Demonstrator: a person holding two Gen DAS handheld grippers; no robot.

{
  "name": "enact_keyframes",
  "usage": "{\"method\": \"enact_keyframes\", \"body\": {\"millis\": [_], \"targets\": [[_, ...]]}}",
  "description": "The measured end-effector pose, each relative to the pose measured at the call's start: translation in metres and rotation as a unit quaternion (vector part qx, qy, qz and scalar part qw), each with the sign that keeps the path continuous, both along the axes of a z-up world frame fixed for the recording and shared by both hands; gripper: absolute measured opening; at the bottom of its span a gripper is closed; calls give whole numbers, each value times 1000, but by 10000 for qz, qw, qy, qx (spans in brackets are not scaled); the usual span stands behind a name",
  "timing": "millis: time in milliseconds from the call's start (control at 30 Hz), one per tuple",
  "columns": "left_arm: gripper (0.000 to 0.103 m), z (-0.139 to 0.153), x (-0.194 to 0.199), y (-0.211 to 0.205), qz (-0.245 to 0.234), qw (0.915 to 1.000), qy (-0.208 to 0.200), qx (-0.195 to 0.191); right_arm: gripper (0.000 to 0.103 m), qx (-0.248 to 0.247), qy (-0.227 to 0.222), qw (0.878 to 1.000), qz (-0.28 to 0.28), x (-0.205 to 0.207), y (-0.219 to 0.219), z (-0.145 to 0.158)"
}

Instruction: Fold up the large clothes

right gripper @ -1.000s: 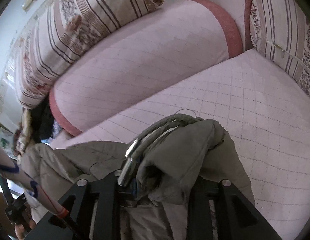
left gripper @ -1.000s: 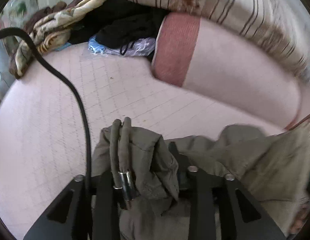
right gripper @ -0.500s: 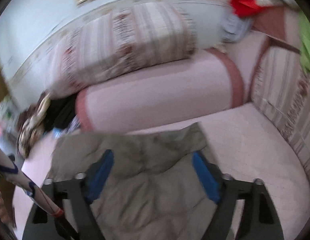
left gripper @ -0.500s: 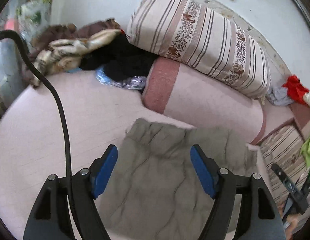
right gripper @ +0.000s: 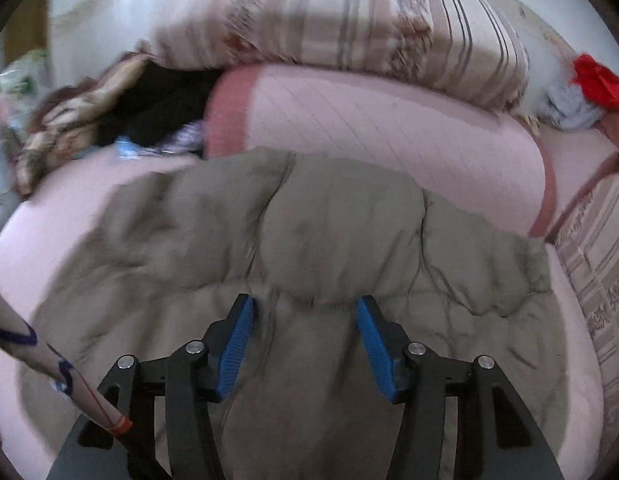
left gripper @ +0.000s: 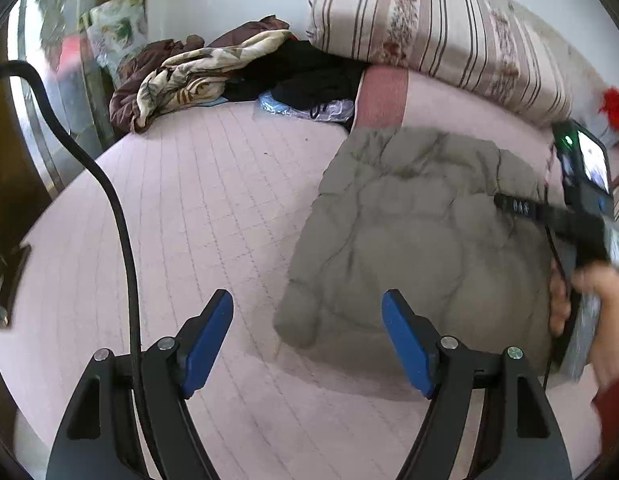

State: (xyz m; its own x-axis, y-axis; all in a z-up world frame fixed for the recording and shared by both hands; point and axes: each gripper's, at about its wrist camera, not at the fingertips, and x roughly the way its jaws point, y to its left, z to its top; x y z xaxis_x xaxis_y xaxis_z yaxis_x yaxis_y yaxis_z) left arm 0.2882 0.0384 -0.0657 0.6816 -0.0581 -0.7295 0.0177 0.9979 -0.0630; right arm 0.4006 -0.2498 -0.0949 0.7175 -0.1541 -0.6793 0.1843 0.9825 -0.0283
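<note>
Surface: pink quilted mattress (left gripper: 197,208), pink bolster (right gripper: 389,128), striped pillow (left gripper: 437,36) on top, clothes heap (left gripper: 197,68) at far corner.
Olive jacket (left gripper: 421,232) lies folded on mattress against bolster.
Right view blurred; jacket's near edge cut off.
Left gripper (left gripper: 307,336), right gripper (right gripper: 305,344): spread wide, empty; one second ago both clamped jacket.

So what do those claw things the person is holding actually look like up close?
Both are alike: the left gripper and the right gripper each have two black angular fingers with silver bolt heads and bright blue pads on the inner faces. A black cable loops past the left one. The person's bare hand grips the right one's black handle, with a dark red sleeve.
</note>
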Motion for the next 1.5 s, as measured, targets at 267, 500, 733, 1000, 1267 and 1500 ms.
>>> {"method": "enact_keyframes", "body": {"millis": [267,500,733,1000,1267,1500], "targets": [[76,-22,35,9,135,9995,280,19,74,193,153,9984,-512,79,-38,-36],[76,-32,41,10,255,9989,385,45,78,407,188,9975,-540,81,-46,-40],[76,-26,30,7,202,9994,261,35,78,303,-345,9984,-327,18,-49,15],[76,-33,32,-1,192,9990,343,227,80,212,264,9924,-1187,16,-117,-34],[76,-36,40,0,282,9984,401,266,89,107,508,9907,-1255,33,-119,-42],[76,-30,36,16,447,9981,418,62,87,314,-82,9954,-898,-63,-103,-2]]}}
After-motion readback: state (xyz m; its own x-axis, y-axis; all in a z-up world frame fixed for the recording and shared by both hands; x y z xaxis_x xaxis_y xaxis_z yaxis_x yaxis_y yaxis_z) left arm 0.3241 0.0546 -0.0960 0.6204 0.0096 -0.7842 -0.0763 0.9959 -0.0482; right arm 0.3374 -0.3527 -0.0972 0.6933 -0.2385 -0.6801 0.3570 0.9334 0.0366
